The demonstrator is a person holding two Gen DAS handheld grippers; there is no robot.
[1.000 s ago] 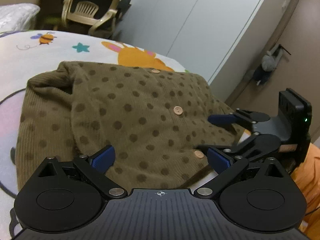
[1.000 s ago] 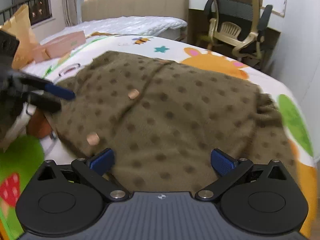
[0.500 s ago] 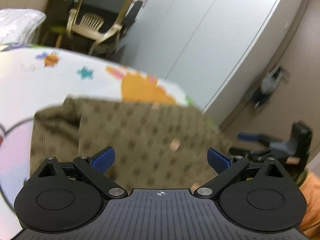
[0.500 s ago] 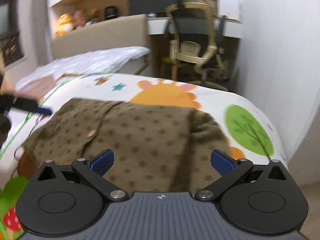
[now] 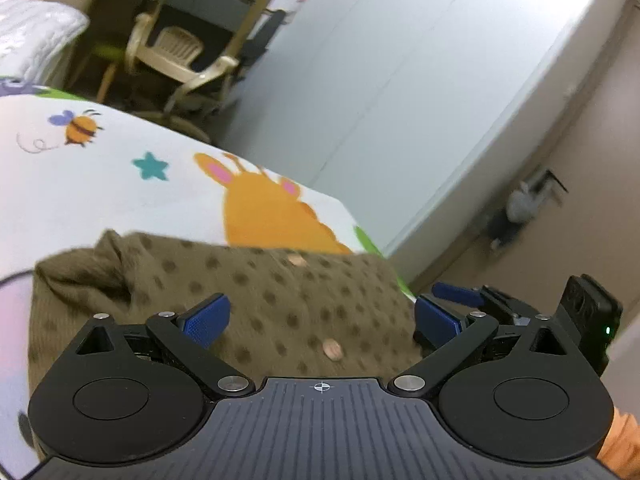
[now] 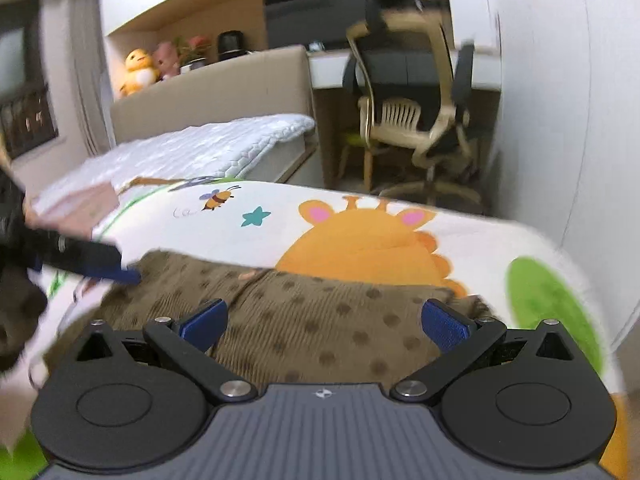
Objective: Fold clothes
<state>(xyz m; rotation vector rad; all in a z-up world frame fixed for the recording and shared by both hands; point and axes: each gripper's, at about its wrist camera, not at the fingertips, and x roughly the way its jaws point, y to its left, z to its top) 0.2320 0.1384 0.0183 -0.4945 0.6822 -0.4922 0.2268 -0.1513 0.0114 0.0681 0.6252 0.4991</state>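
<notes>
The olive-brown, dark-dotted knit cardigan with pale round buttons (image 5: 256, 304) lies spread on the white cartoon-printed bed cover (image 5: 100, 184), button placket up and running away from both cameras, its far edge near the printed orange animal; the flat, roomy surface suits folding, and the garment's squared outline with a bunched corner at the left in the left wrist view would fit, as a judgement, either a piece already doubled over once or one merely laid out with a sleeve tucked in; the pictures do not settle which; the left gripper (image 5: 320, 320) hangs above the near part of the cardigan with its blue-padded fingers (image 5: 204, 322) spread wide and nothing between them, and whether the pads brush the cloth cannot be told from this angle; the right gripper (image 6: 324, 324) is likewise held over the knit from the other side, its blue pads (image 6: 444, 326) far apart and empty, the fabric passing beneath rather than between them; each tool shows in the other's view at the garment's side edge, so the two flank the cardigan, a stance that would serve a paired grasp of opposite edges; beyond the bed stand a beige plastic chair (image 6: 396, 120) and a mesh office chair (image 6: 424, 64), blurred.
</notes>
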